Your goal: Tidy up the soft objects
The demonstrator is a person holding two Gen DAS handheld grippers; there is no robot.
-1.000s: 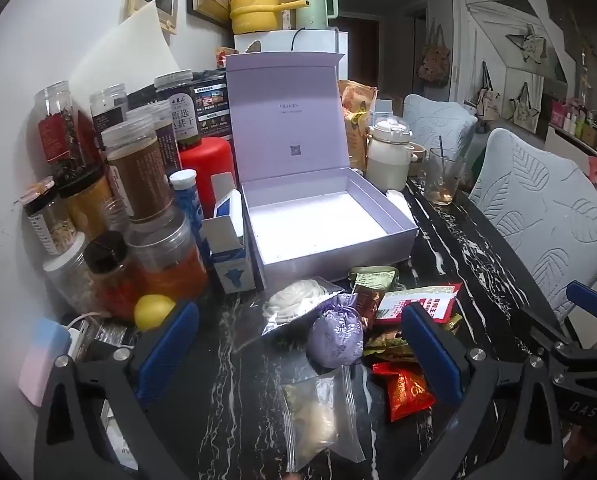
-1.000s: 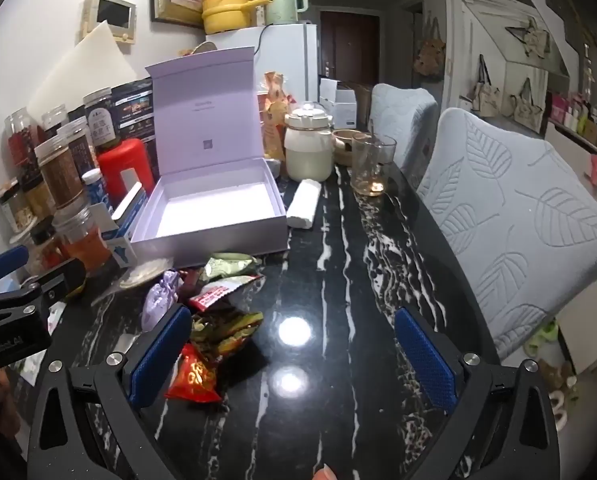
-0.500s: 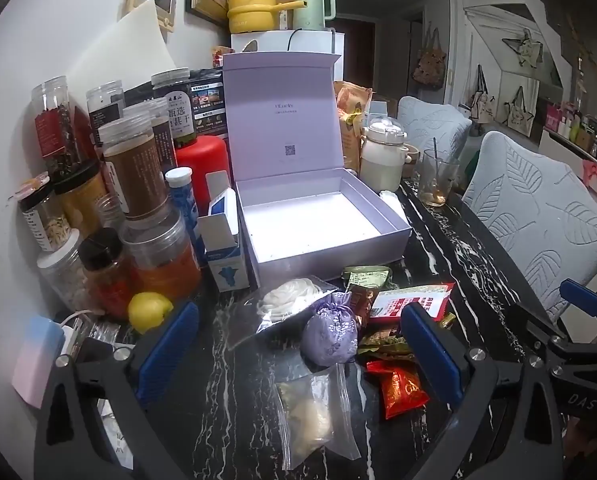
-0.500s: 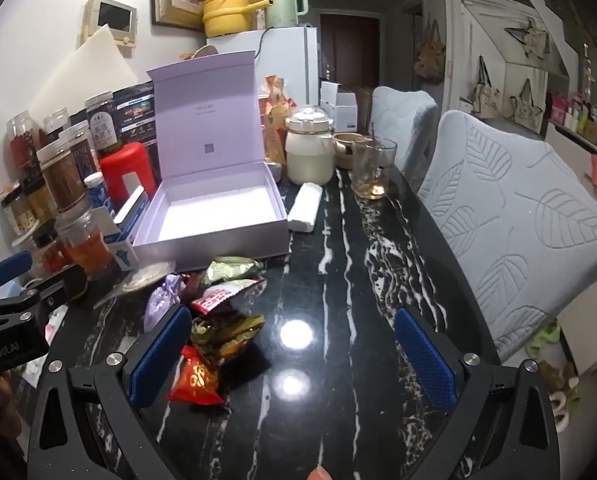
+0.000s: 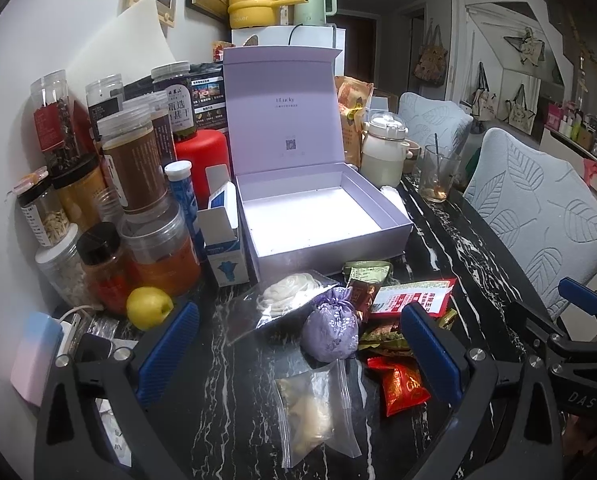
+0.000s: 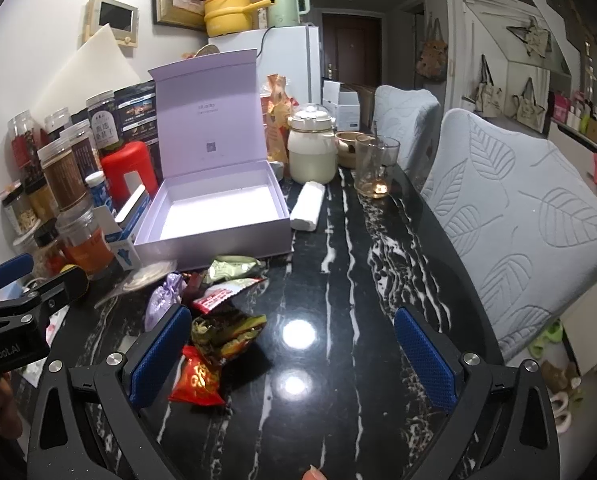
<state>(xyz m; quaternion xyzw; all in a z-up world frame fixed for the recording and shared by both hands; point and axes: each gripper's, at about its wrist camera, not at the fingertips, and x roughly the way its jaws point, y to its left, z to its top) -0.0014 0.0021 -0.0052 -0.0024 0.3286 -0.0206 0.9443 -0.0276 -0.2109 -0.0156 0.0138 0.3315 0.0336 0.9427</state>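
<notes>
Nearest the left wrist camera, the left gripper (image 5: 298, 344) hangs over the black marble table (image 5: 474, 256) with its blue-padded jaws wide apart and nothing between them. Just under it lies a clear zip bag (image 5: 318, 408) holding something pale. Beyond that sits a purple cloth pouch (image 5: 330, 334), touching a second clear bag with a white coil of noodles (image 5: 288, 294) on its left. To the pouch's right lies a pile of snack packets: a red one (image 5: 400, 386) nearest, an olive-green one (image 5: 382, 338), a red-and-white one (image 5: 412, 296) and a pale green one (image 5: 368, 272) closest to the box.

The right gripper (image 6: 294, 356) also has its jaws spread apart, empty, over a bare shiny patch of table, with the same red packet (image 6: 196, 380) just by its left finger.

Behind the pile stands a lilac box (image 5: 330, 240), empty, its lid (image 5: 284, 116) upright. A yellow lemon (image 5: 149, 307) and a small blue-and-white carton (image 5: 224, 246) sit left of it, in front of a crowd of jars (image 5: 138, 168). A white roll (image 6: 308, 206) lies beside the box's right wall. Farther back are a cream jug (image 6: 312, 150) and a drinking glass (image 6: 374, 168), with two pale blue padded chairs (image 6: 510, 216) along the table's right side.
</notes>
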